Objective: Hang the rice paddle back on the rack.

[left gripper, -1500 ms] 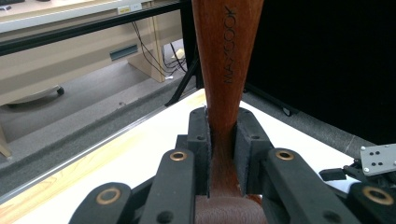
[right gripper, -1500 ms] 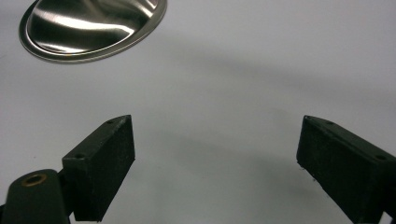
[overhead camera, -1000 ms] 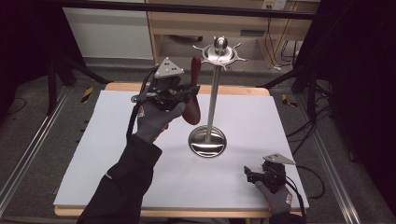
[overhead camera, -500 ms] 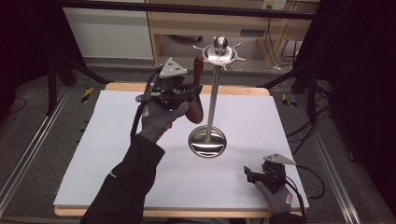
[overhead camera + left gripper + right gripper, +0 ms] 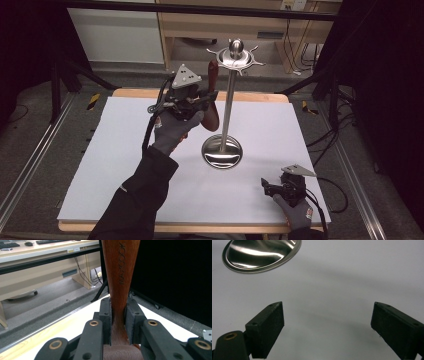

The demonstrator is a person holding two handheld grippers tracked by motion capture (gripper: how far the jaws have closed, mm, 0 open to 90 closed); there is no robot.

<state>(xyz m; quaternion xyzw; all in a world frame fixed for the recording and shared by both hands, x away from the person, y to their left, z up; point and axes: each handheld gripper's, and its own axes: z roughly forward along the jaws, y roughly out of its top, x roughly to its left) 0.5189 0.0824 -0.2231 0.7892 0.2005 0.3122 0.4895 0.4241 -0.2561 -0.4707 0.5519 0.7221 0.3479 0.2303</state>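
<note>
There is one wooden utensil [image 5: 213, 95], dark reddish brown, and it is held upright above the far part of the surface [image 5: 100, 165], just left of the pole of the metal stand [image 5: 227, 107]. The left gripper [image 5: 202, 100] is closed on its handle, and one gloved hand [image 5: 172, 131] carries this gripper.

There is one metal stand. It has a round base on the white surface, one thin pole, and a ring with short hooks and a ball at the top. The top of the utensil is near this ring, a little to the left of it.

There are two grippers. The right gripper [image 5: 267, 187] is at the near right corner of the surface, well apart from the stand, and its jaws are wide open with nothing between them.

The left gripper view shows what the high view cannot: the two black pads [image 5: 106, 315] press on the narrow neck of the wooden handle [image 5: 121, 272] from both sides, and the word MAXCOOK is written along the wood. The right gripper view shows the two open pads [image 5: 268, 326] over the bare white surface, and one edge of the shiny base [image 5: 259, 255] of the stand at the far left. The high view gives the whole stand and both arms together.
</note>
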